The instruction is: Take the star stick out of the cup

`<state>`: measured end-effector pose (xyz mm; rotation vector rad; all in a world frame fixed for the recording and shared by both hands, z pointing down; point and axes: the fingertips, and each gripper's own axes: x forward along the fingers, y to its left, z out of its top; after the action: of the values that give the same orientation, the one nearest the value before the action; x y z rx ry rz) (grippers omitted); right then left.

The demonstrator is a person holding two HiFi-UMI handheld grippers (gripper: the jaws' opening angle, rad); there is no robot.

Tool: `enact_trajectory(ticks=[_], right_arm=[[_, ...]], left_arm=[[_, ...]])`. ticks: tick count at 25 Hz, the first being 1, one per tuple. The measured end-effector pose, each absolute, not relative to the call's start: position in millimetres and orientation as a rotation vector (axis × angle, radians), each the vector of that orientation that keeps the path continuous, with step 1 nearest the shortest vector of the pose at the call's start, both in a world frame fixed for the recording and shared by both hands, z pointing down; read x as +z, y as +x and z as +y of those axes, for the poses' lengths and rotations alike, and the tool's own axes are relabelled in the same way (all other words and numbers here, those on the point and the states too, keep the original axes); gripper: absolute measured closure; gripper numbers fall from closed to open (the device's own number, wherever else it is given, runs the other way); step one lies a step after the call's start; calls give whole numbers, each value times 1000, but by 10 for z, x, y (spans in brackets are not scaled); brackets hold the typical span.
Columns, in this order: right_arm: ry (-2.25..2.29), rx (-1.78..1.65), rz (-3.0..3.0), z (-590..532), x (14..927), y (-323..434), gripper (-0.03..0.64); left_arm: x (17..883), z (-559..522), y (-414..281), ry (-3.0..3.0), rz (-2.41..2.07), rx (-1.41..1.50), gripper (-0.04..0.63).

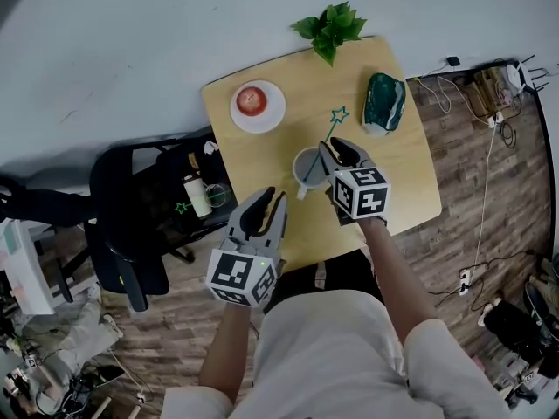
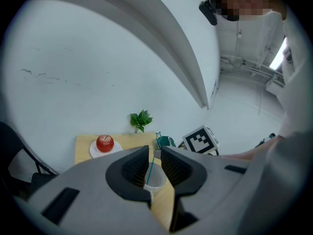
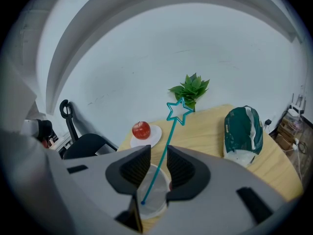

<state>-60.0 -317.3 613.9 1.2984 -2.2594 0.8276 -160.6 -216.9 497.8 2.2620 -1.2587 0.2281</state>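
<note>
**Star stick leaning in cup, right claw open around its shaft**

Nearest, left claw (image 1: 271, 197), jaws parted with nothing between them, held over the front edge of the table (image 1: 410, 190), short of the cup. Just beyond, right claw (image 3: 157, 153), jaws likewise parted, straddling the shaft of the teal star stick (image 3: 171, 131) with no visible contact. Stick tilted inside the pale cup (image 1: 306, 166), foot on the cup floor, star end well above the rim and pointing away.

Handling, as a judgement: thin, light, probably stiff plastic with some flex and a slick surface, and the star points likely the easiest part to snap. Best pinched on the bare shaft just above the rim, then drawn out along its own lean. Cup apparently light as well, so liable to tip or drag along; left claw free to steady it.

Count: two claws, one cup, one star stick. Farther back, one red apple (image 1: 251, 99) on one white plate (image 1: 272, 116), one dark green bag (image 1: 384, 103), and one leafy sprig (image 1: 332, 24) at the far edge.
</note>
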Motion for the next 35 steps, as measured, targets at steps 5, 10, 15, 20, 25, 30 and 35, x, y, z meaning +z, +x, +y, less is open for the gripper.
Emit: enact_trajectory(ticks=[5, 10, 15, 20, 25, 30, 35], right_arm=[[1316, 849, -2237, -3208, 6197, -586, 535], [1330, 860, -2221, -3241, 6244, -566, 546], [1332, 870, -2209, -3251, 6271, -552, 558], [1339, 870, -2206, -3261, 6267, -549, 592], [1345, 860, -2216, -3247, 6215, -570, 600], [1343, 853, -2225, -3214, 6174, -580, 600], [1343, 850, -2235, -3172, 6120, -601, 603]], left_arm=[[4996, -2145, -1644, 2255, -1261, 236, 538], [5007, -2132, -1651, 2253, -1261, 241, 538], [4984, -2116, -1655, 2251, -1266, 238, 538], [4964, -2119, -1666, 2251, -1276, 232, 538], [4943, -2112, -1688, 2249, -1283, 222, 538], [4920, -2097, -1687, 2252, -1289, 212, 538], [4890, -2068, -1692, 2261, -1289, 208, 538]])
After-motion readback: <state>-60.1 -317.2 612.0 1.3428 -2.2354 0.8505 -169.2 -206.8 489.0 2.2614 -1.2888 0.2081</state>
